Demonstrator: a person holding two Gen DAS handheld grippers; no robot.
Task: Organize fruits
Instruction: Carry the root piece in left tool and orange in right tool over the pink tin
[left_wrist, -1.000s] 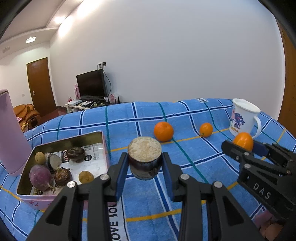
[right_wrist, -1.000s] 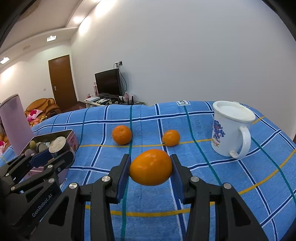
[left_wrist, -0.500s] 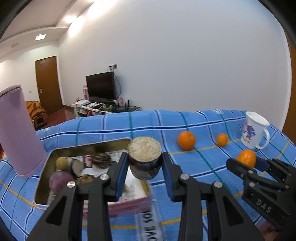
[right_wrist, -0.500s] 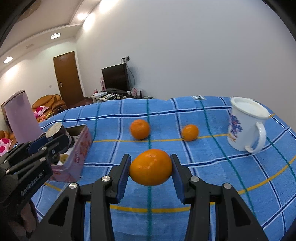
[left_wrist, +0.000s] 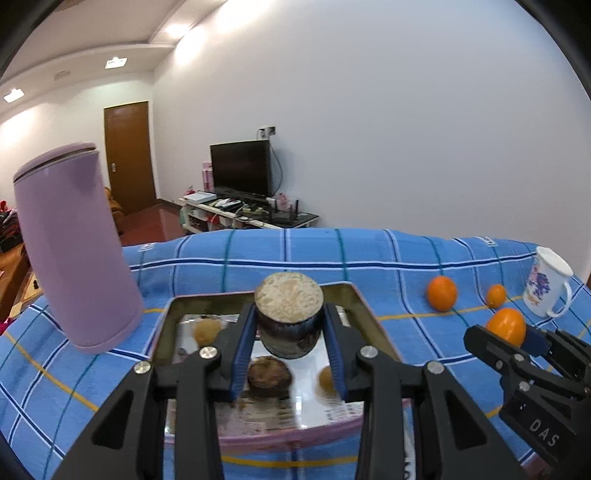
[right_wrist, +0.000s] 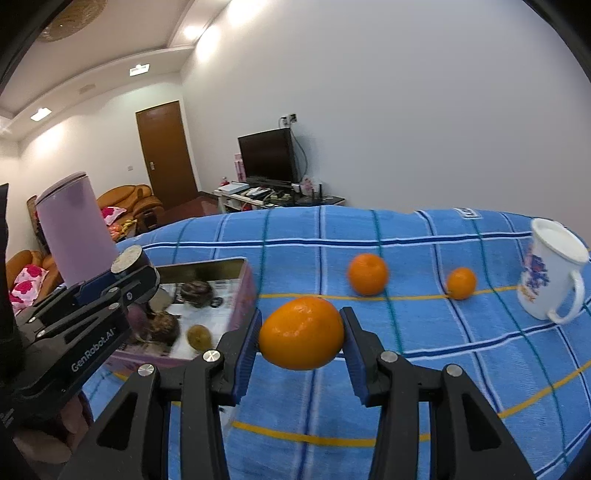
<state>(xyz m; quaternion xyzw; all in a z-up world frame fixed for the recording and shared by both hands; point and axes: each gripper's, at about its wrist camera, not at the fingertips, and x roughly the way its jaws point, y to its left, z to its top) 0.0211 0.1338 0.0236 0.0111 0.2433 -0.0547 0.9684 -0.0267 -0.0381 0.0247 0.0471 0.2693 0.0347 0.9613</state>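
In the left wrist view, a dark-skinned halved fruit with a pale, grainy cut face (left_wrist: 289, 318) is clamped between the blue-padded fingers of the left gripper (left_wrist: 289, 350), cut face up. It is held above the open rectangular metal tin with a pink outer wall (left_wrist: 373, 325), in which several small dark and tan fruits are seen. A tall lilac cylindrical container (left_wrist: 75, 247) is seen at ten o'clock of the tin, on the blue checked cloth (left_wrist: 295, 254) that covers the surface; whether a bed or a counter lies beneath cannot be told.

In the right wrist view, a round glossy orange (right_wrist: 301, 334) is gripped at its widest girth by the fingers of the right gripper (right_wrist: 301, 345), clear of the cloth and just beside the tin's near corner at nine o'clock. Two smaller oranges (right_wrist: 367, 274) (right_wrist: 460, 283) are left on the cloth at one o'clock, well apart from the tin, and a white printed mug (right_wrist: 550, 275) stands at three o'clock.

The halved fruit is judged light, with a stiff rind but a soft open pulp that would spill if tipped; it is best held by the rind walls, as it is now, and kept level. The orange is judged firm, somewhat heavier and smooth, so it may roll once let go; a hold across its middle is suited to it.
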